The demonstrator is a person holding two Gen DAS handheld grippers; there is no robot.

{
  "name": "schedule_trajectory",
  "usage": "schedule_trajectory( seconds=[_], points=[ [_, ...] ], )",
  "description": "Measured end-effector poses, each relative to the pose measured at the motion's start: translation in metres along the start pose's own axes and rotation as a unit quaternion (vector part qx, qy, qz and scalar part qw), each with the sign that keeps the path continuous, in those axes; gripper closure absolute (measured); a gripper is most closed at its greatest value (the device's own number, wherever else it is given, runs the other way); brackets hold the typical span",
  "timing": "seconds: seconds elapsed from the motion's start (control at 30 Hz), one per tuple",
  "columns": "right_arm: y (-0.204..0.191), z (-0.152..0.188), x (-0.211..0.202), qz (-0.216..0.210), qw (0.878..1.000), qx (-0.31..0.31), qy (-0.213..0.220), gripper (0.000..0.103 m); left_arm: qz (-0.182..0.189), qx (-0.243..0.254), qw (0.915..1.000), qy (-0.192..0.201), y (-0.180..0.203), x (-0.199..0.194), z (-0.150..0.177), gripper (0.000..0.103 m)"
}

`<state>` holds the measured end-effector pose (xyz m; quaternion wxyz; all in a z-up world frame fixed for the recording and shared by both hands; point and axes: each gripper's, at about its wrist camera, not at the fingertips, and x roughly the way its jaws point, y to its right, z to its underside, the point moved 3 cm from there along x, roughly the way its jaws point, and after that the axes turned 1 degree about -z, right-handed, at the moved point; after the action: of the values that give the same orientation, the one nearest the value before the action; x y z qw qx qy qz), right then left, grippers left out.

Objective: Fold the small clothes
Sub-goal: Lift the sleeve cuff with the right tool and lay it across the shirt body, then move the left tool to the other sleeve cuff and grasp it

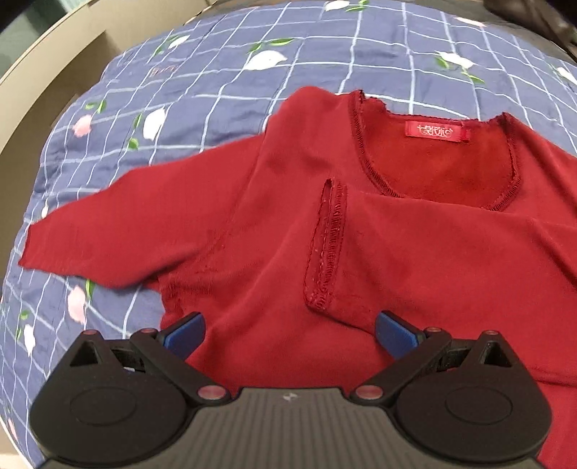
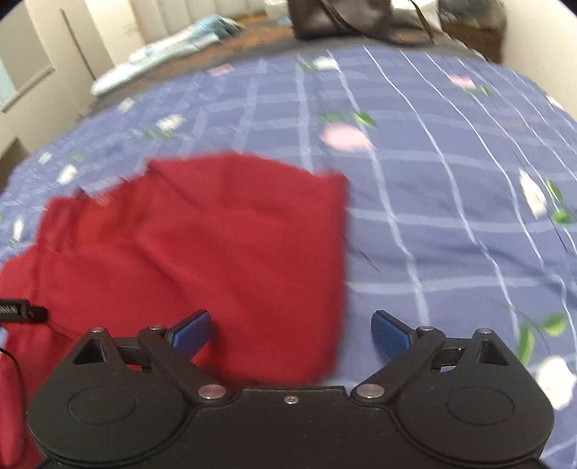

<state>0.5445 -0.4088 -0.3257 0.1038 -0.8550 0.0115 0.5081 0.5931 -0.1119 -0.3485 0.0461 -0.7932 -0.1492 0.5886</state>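
With both the left gripper (image 1: 290, 333) and right gripper (image 2: 291, 332) wide open and empty, pinch the red top's (image 1: 281, 231) outspread sleeve (image 1: 108, 231) near its cuff and fold it squarely inward.

Red top (image 1: 274, 231) cut off at 3 and 5 o'clock in the left wrist view, motion-blurred throughout the right wrist view, dark bag (image 2: 346, 18) cropped at 12 o'clock

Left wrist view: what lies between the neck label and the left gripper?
Only the red top's own cloth: the neckline hem, then a folded-in cuff, between label and left gripper.
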Motion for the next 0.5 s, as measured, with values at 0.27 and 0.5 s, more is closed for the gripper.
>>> schedule_trajectory(
  seconds=[0.27, 0.5],
  points=[
    [0.038, 0.028, -0.052, -0.002, 1.0, 0.016, -0.011, 0.001, -0.001, -0.043, 0.999, -0.01, 0.003, -0.034, 0.009, 0.0],
    [0.085, 0.033, -0.128, 0.03, 0.996, 0.066, 0.044, 0.001, 0.043, -0.043, 0.9975, 0.038, 0.008, -0.082, 0.019, 0.0]
  ],
)
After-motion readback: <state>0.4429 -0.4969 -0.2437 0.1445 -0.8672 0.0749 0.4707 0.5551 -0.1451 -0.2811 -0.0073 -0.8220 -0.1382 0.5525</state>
